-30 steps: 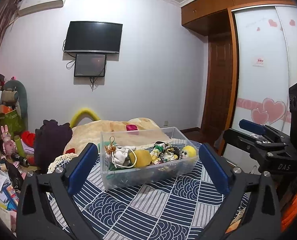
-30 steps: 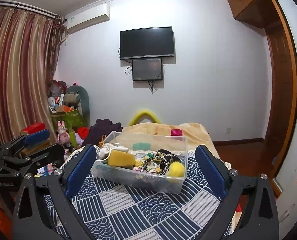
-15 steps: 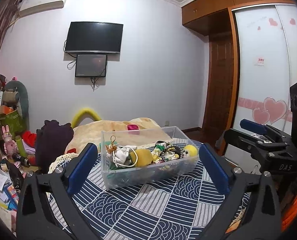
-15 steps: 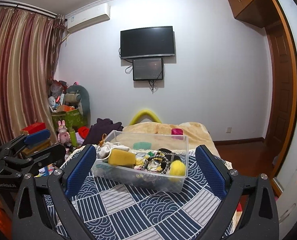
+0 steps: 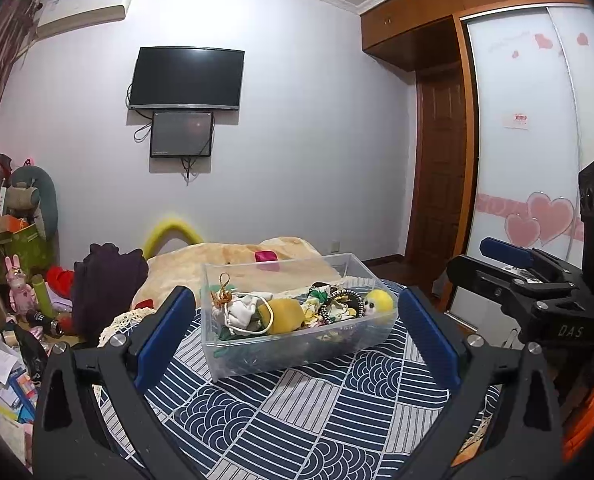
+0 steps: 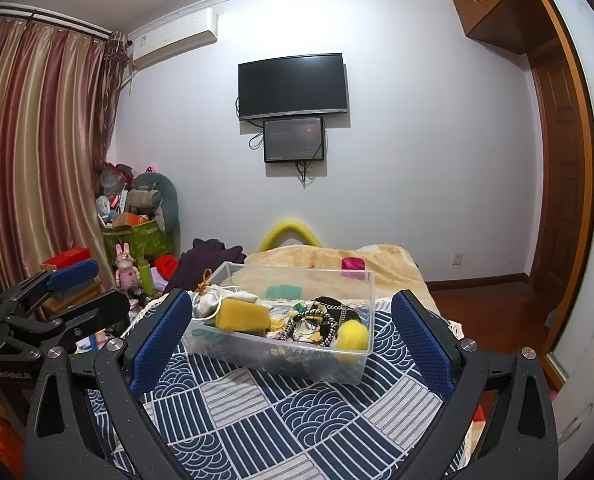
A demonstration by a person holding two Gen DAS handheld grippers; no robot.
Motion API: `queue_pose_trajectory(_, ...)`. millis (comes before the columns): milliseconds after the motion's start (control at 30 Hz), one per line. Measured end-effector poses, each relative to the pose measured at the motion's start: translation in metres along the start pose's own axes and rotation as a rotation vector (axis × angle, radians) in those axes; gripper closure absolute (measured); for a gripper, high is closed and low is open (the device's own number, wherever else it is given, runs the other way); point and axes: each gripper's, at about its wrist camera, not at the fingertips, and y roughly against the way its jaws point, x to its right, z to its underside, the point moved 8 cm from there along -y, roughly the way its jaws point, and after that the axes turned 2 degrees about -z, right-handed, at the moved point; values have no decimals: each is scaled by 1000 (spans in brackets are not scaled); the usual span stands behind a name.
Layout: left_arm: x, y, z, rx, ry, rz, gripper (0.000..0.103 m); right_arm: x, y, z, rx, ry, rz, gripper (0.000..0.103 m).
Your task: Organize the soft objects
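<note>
A clear plastic bin stands on a blue and white patterned cloth. It holds several soft things: a white drawstring pouch, a yellow sponge, a yellow plush ball, and beaded, patterned items. My left gripper is open and empty, its blue pads either side of the bin in view. My right gripper is open and empty likewise. Each gripper shows in the other's view: the right, the left.
A beige blanket with a pink item lies behind the bin. A dark purple garment and a toy pile sit left. A wardrobe with sliding doors is right. A TV hangs on the wall.
Both views have shifted only slightly; the bin sits a touch lower and nearer in frame. Both grippers stay open and empty.
</note>
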Motion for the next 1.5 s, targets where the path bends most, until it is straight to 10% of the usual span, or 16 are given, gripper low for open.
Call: queue_pose_trajectory(1500,-4,-4,3,-19,33,1,0,-5,2,3,-6,-3,-10,3)
